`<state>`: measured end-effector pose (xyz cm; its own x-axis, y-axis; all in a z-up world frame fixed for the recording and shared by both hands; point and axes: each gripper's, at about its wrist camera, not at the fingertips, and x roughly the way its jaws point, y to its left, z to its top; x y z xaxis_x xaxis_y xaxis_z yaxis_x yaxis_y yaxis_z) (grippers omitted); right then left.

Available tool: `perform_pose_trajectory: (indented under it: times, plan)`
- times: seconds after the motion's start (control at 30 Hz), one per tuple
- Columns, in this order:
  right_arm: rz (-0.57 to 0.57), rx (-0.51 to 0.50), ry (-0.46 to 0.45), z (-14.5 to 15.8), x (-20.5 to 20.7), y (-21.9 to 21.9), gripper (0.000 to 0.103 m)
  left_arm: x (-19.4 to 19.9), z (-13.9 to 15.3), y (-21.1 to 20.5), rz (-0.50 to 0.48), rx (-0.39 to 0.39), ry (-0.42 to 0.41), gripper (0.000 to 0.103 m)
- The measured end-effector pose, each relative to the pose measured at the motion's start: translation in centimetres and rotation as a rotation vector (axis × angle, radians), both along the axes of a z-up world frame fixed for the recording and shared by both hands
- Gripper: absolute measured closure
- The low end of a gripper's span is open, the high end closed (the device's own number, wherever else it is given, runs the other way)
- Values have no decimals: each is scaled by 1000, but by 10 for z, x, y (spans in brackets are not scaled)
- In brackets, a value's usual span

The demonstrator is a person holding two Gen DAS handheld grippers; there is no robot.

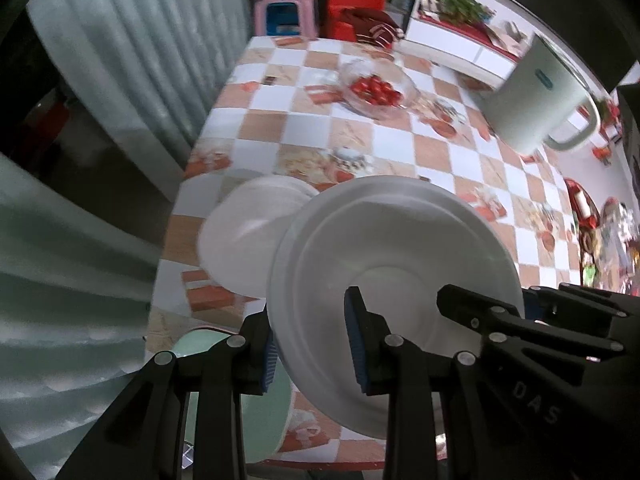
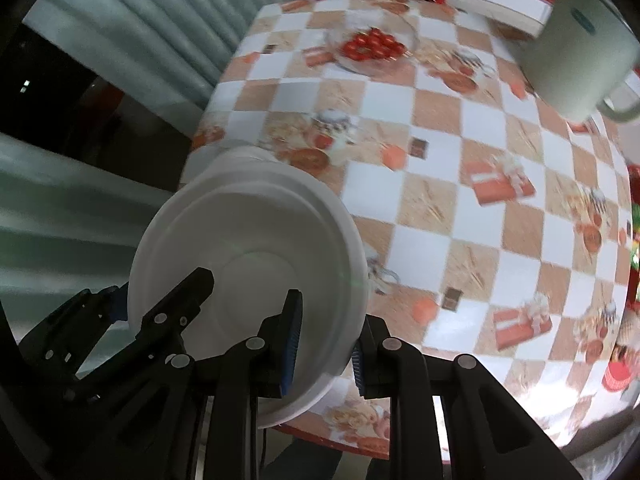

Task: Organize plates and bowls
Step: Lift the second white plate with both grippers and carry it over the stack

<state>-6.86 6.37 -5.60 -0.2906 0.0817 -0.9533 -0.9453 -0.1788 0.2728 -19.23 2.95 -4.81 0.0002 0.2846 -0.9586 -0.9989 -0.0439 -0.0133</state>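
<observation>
Checked table edge under gripped bowl

I see the desk covered in a checked cloth of white and tan squares with printed food pictures. At its far end sits a clear glass bowl holding red tomatoes. To the far right stands a pale kettle with its handle turned outward. Near the left edge rests a white plate, and closer still, at the near left corner, a mint-green bowl. On the right edge I make out some red packets, too blurred to identify.
</observation>
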Motion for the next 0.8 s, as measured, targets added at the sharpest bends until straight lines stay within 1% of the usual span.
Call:
perform_pose_trajectory:
  times: [0.3,0.53,0.8]
  plan:
    - [55,20,4,-1,-45,29,78,-40,-6,19,73,9,-4,70]
    - [73,5,4,-15,-65,45,78,-60,-18,31,92,-11,1,70]
    - [77,-18,-10,-35,-80,60,78,-75,-40,43,112,-46,-14,70]
